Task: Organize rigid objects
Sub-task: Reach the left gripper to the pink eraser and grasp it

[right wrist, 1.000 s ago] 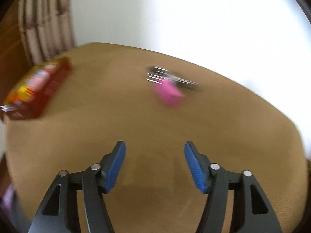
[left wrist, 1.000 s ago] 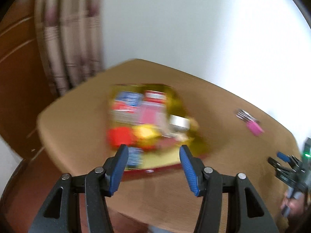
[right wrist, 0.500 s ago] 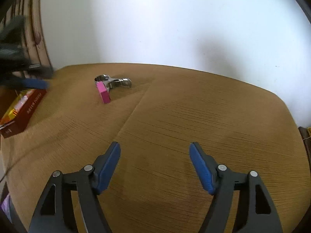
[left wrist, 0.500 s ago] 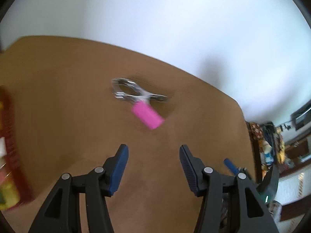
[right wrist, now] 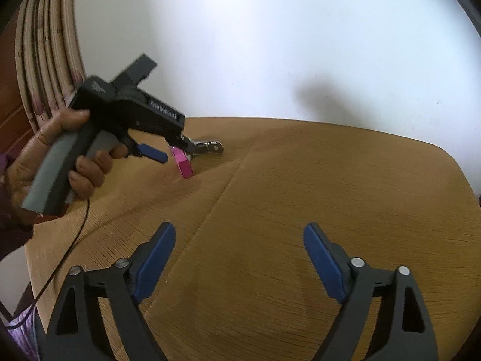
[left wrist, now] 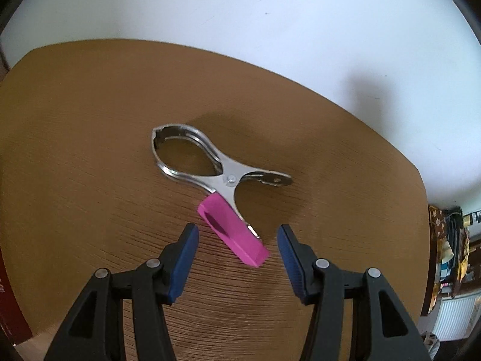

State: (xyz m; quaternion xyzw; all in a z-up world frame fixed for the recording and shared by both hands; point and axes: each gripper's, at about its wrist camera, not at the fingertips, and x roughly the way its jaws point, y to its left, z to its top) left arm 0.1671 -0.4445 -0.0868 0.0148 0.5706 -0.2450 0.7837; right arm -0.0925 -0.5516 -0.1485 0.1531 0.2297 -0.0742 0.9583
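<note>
Metal clamp (left wrist: pixel 207 162) with pink-sleeved handle (left wrist: pixel 233 231) lies flat on table (left wrist: pixel 75 150). Left gripper (left wrist: pixel 237 237) hovers just short of sleeve, jaws apart, straddling it, lined up for pickup. Right gripper (right wrist: pixel 239 243), well clear of clamp, jaws just widened, empty, keeps out of way.

You have a shiny metal clamp (left wrist: pixel 210 162) lying flat on its side at the middle of the left wrist frame, its oval toothed loop toward the upper left. One handle wears a bright pink sleeve (left wrist: pixel 233 230) angling to the lower right; the bare handle points right.
</note>
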